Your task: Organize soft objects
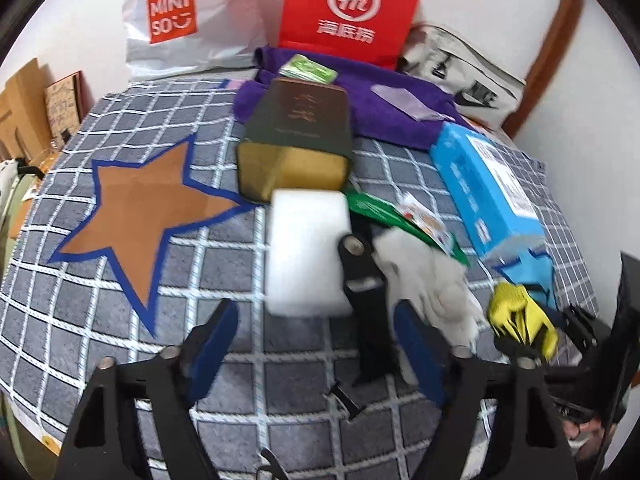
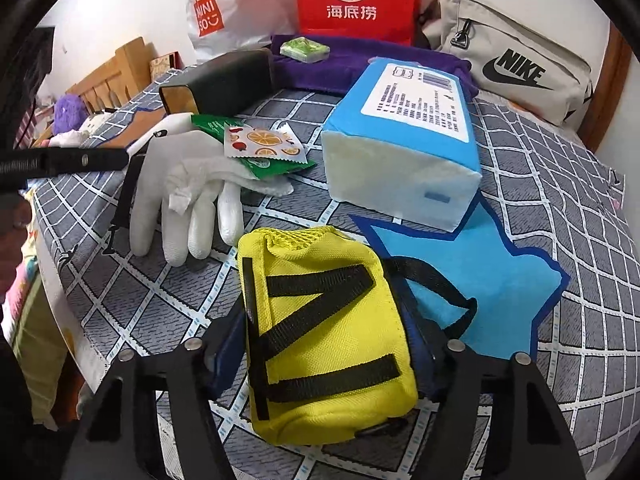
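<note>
Beneath clutter: grey checked cloth (image 2: 560, 184), perhaps a bed.

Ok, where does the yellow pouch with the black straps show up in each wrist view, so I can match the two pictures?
Left wrist view: the yellow pouch sits at the lower right edge, small, just below the blue tissue pack.
Right wrist view: the yellow pouch fills the lower centre, between the right gripper jaws, partly over the blue star.
Shared landmark: the white glove, beside the pouch in both views.
</note>
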Motion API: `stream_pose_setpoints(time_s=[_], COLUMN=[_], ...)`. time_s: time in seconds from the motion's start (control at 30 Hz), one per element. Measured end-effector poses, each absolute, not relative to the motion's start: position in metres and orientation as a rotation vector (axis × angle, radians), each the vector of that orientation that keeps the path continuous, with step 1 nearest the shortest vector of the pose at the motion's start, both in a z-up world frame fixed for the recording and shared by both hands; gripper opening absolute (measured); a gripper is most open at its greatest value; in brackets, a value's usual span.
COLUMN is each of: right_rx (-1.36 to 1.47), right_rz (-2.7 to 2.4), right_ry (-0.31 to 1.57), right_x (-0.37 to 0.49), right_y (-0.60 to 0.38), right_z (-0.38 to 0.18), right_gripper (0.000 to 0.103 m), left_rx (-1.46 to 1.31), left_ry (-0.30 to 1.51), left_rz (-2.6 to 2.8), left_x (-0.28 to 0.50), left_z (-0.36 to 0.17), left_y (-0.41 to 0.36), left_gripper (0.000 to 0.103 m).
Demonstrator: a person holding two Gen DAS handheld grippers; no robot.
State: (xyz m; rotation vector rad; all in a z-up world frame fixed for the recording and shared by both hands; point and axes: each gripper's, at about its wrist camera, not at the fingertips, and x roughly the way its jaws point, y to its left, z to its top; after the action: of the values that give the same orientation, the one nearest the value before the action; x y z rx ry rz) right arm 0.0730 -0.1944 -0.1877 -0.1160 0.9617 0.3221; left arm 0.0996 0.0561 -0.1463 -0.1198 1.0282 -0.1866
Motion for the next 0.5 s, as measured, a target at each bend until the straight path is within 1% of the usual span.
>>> stream_pose_setpoints(time_s=[0.13, 0.2, 0.23, 0.5], right_rx=[-0.120, -0.125, -0.117, -0.095], right_rz=[0.325, 0.331, 0.334, 0.342], right_ry=[0.960, 0.954, 0.953, 0.946], right_x=[0.073, 0.072, 0.072, 0.070], right_y=[-0.194, -0.193, -0.194, -0.196], right_z=[-0.188, -0.189, -0.188, -0.189], right_gripper=[0.067, 0.067, 0.067, 0.067], left_rx=[-0.089, -0.071, -0.066, -0.056], left_ry=[1.040, 1.043, 1.046, 1.063], left_rz=[-0.250, -0.274, -0.283, -0.260], left_x=[0.091, 0.089, 0.089, 0.094], left_z=[-0.151, -0.152, -0.152, -0.158], left_y=[0.044, 0.039, 0.037, 0.029], left_gripper=[0.061, 0.045, 0.043, 0.042])
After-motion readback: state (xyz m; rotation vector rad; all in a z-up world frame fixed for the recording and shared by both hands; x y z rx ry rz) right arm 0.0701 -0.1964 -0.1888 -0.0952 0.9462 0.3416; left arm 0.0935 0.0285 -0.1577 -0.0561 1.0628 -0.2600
